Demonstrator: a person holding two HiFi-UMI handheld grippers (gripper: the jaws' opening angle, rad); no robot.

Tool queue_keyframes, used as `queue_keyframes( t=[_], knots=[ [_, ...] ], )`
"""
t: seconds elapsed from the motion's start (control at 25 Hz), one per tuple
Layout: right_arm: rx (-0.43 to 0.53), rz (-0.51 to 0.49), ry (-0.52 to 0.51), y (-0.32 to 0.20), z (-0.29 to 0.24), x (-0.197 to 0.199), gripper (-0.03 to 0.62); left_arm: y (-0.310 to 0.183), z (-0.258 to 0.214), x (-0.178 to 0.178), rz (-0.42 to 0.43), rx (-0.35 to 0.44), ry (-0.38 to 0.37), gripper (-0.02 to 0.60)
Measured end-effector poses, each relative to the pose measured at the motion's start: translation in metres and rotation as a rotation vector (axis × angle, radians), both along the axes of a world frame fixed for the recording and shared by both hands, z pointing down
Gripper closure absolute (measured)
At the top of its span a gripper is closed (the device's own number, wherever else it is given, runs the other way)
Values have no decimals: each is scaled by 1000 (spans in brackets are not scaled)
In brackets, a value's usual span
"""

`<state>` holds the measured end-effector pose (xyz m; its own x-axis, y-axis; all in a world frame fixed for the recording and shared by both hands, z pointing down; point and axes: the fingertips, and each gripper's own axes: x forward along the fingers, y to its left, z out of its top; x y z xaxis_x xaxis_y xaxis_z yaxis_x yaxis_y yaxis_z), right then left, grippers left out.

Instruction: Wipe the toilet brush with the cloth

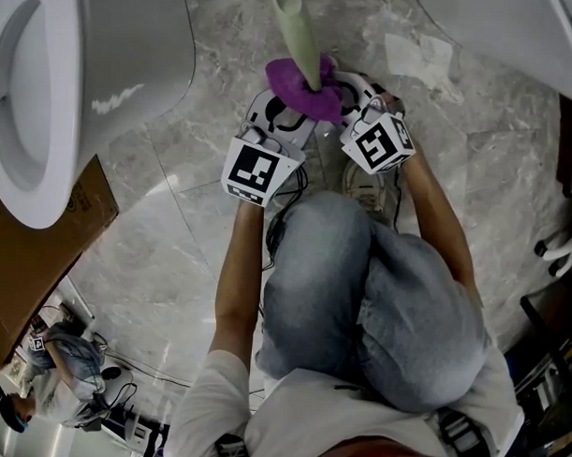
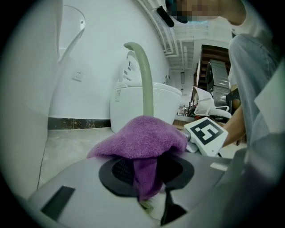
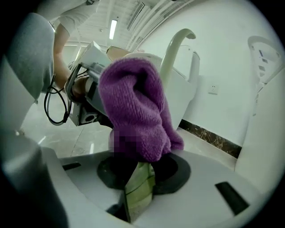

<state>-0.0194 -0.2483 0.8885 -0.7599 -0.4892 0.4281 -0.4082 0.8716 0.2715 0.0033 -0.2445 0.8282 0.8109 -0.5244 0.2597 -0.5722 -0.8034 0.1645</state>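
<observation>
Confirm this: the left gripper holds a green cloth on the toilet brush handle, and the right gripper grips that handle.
Wrong colour: the cloth is purple, as the left gripper view shows. The left gripper holds it on the toilet brush handle, and the right gripper grips that handle.

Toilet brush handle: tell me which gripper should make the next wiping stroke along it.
Left. The left gripper has the purple cloth pinched in its jaws and draped over the pale green handle, ready to slide along it. The right gripper is clamped on the handle itself, steadying it.
</observation>
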Motion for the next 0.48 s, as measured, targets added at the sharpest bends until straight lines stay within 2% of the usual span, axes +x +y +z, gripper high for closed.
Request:
queue_keyframes(
  t=[0.32,0.48],
  knots=[
    [33,-11,30,1,1,1,513,0,23,-1,-30,-16,-2,468],
    [11,0,33,3,0,0,492,3,20,-4,-28,-11,-12,463]
  ],
)
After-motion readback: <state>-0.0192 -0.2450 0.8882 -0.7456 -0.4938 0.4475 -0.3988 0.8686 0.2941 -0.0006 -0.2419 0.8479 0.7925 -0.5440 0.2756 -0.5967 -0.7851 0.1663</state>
